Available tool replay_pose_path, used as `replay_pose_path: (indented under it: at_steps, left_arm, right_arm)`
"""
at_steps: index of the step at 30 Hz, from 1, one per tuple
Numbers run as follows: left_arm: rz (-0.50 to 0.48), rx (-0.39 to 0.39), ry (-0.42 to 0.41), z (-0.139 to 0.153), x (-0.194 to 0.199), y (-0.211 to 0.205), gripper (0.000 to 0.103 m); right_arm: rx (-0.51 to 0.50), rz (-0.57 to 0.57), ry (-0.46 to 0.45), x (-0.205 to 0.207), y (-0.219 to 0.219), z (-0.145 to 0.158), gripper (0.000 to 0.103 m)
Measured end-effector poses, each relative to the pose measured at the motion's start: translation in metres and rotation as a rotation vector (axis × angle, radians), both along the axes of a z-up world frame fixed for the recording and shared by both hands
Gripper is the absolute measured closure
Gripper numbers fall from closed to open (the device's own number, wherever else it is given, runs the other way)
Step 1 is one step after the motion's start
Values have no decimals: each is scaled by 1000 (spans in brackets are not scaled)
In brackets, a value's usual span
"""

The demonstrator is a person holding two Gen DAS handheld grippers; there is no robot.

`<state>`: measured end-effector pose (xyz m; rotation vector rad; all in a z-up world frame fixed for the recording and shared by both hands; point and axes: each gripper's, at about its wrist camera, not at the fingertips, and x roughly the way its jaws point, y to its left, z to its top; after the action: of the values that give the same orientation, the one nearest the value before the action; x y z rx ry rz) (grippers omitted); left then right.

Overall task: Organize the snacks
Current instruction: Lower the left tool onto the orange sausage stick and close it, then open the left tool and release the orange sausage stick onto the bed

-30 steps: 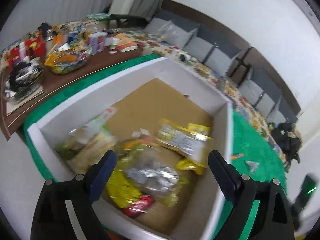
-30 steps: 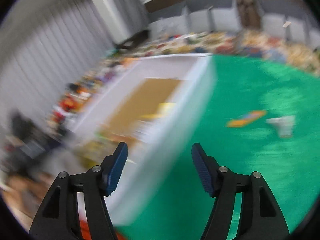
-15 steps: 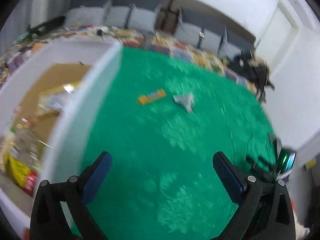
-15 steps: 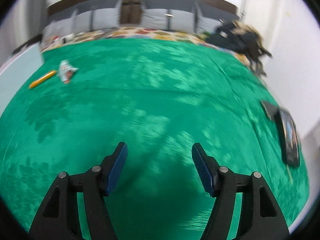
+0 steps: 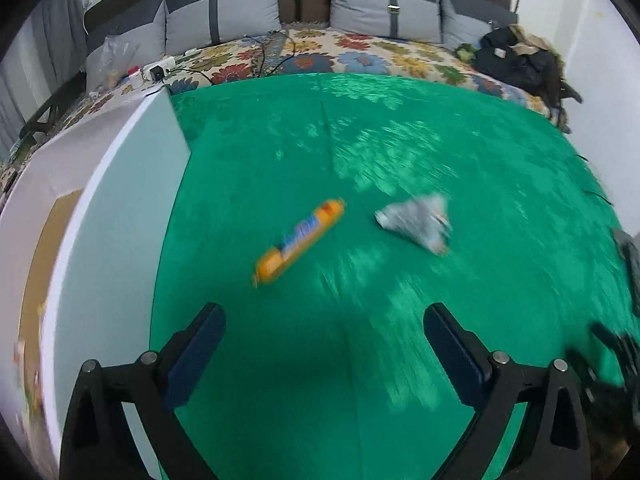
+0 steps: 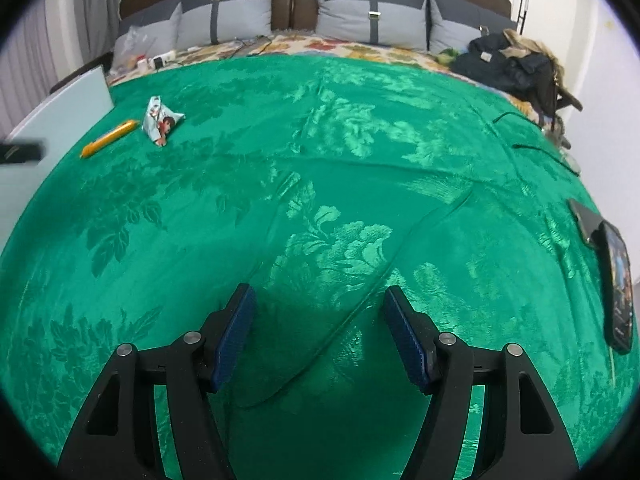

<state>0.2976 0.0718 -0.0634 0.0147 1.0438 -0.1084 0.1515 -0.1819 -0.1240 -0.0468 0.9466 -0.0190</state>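
Over the green patterned bedspread [image 5: 400, 152], in the left wrist view, the left hand-held gripper [image 5: 324, 344] hangs with its jaws spread wide and only cloth between its blue pads [image 5: 196, 356]. Just ahead of it lie two snacks: an orange stick-shaped snack [image 5: 299, 241] set at a slant, and beside it, apart from it, a crumpled silver snack packet [image 5: 418, 222], both blurred by motion. Along the bedspread's left edge stands a white box [image 5: 120, 208] with tall walls; a strip of its brown cardboard floor shows, and a few coloured wrappers lie at its near end, too smeared to tell apart. Beyond the far edge of the bedspread a floral sheet [image 5: 360, 52] runs up to grey pillows [image 5: 224, 12] at the headboard, and a heap of dark clothes [image 5: 524, 60] sits at the far right corner.

From the right wrist view, the right hand-held gripper [image 6: 318, 332] points down at the middle of the bedspread [image 6: 360, 140], its jaws opening and nothing between them but a fold of cloth below. The orange stick-shaped snack [image 6: 109, 138] and the crumpled silver snack packet [image 6: 161, 121] lie well away toward the far left corner, near the white box [image 6: 60, 128]. A dark phone [image 6: 618, 284] rests by the right edge.
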Motion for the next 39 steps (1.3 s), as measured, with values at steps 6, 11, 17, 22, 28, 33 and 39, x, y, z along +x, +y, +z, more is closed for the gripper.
replay_pose_path:
  at_steps: [6, 11, 17, 22, 28, 33, 39]
  left_arm:
    - [-51, 66, 23, -36, 52, -5, 20]
    - [-62, 27, 34, -46, 65, 0, 73]
    - [5, -13, 16, -44, 43, 14, 88]
    - [52, -90, 43, -43, -7, 21, 88]
    - [37, -118, 49, -43, -75, 10, 88]
    - [24, -100, 2, -46, -103, 0, 87]
    - [50, -128, -29, -47, -98, 4, 23]
  right_arm:
    - [20, -12, 2, -1, -3, -2, 25]
    - [24, -10, 5, 1, -3, -2, 22]
    - [30, -9, 10, 4, -5, -2, 18]
    - [31, -9, 11, 4, -5, -2, 17]
    - [31, -9, 11, 4, -5, -2, 17]
    - [31, -9, 11, 4, -5, -2, 17]
    - [31, -10, 11, 4, -5, -2, 17]
